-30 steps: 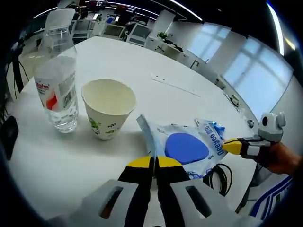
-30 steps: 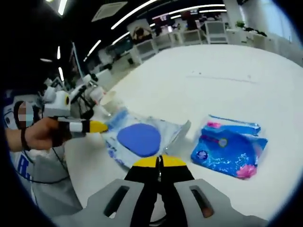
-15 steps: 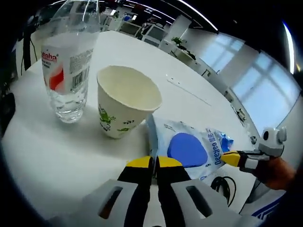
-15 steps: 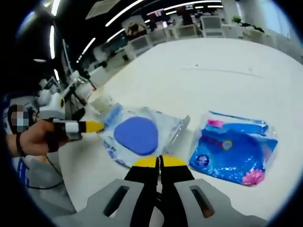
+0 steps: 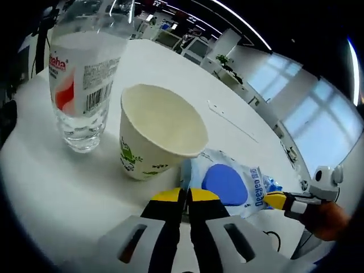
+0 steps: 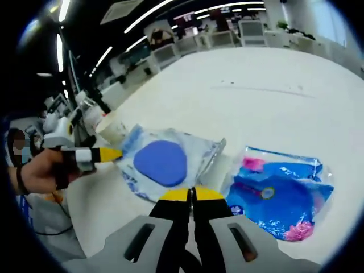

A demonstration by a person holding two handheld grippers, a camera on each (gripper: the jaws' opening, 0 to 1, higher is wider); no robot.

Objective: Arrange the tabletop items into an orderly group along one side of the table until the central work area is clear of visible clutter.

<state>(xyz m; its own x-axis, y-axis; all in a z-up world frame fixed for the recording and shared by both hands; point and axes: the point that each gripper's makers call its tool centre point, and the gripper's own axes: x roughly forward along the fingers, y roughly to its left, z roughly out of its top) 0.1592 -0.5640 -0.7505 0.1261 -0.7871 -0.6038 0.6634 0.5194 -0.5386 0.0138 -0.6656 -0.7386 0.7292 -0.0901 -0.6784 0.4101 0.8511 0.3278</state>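
A clear packet with a blue disc inside (image 5: 227, 185) lies on the white table (image 5: 45, 187), its edge against a paper cup (image 5: 159, 133). My left gripper (image 5: 185, 196) is shut on the packet's near corner. From the right, the other gripper's yellow tip (image 5: 277, 200) pinches the far edge. In the right gripper view the same packet (image 6: 162, 165) is stretched between my right gripper (image 6: 190, 194), shut on its edge, and the left gripper's yellow tip (image 6: 107, 153). A blue packet with pink print (image 6: 278, 193) lies to the right.
A clear water bottle with a red and white label (image 5: 79, 74) stands left of the cup. A thin strip (image 5: 233, 122) lies farther out on the table. A hand (image 6: 34, 170) grips the left tool. The cup (image 6: 114, 126) shows behind the packet. Office desks stand beyond.
Both grippers have carried the disc packet toward the cup, which it now touches. The left view has closed in on the cup and bottle. Both grips are unchanged.
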